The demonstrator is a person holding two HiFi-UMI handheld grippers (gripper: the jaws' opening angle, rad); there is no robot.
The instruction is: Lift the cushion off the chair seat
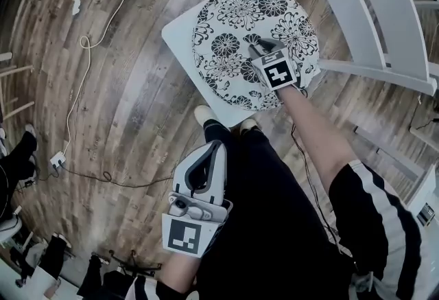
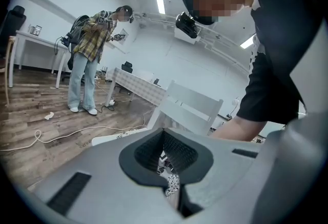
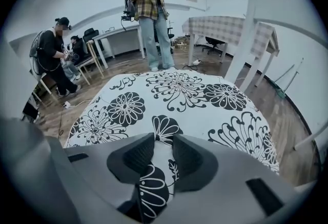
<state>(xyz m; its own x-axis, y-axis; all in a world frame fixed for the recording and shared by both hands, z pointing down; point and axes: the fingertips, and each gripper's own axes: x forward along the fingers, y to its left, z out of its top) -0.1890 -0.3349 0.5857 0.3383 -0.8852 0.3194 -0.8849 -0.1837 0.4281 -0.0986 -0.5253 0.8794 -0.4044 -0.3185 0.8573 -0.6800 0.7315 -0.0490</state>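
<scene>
A: When we begin with the head view, where does the cushion lie?
B: It lies flat on the white chair seat, toward 1 o'clock in the picture. The right gripper reaches in from the cushion's 5 o'clock side, and its tips are down near the middle. The left gripper hangs at 6 o'clock, well apart from the chair.
A: And the left gripper view?
B: Its jaws are together on nothing. The chair is only far ahead.
A: The right gripper view?
B: The jaws are apart and set onto the flowered cover. Fabric is between them but, I judge, not yet squeezed.
A: How will it handle?
B: I think it is light, soft and floppy, and not fragile. A pinch of cover in the middle may slip; the rim at 5 o'clock seems a surer hold.
</scene>
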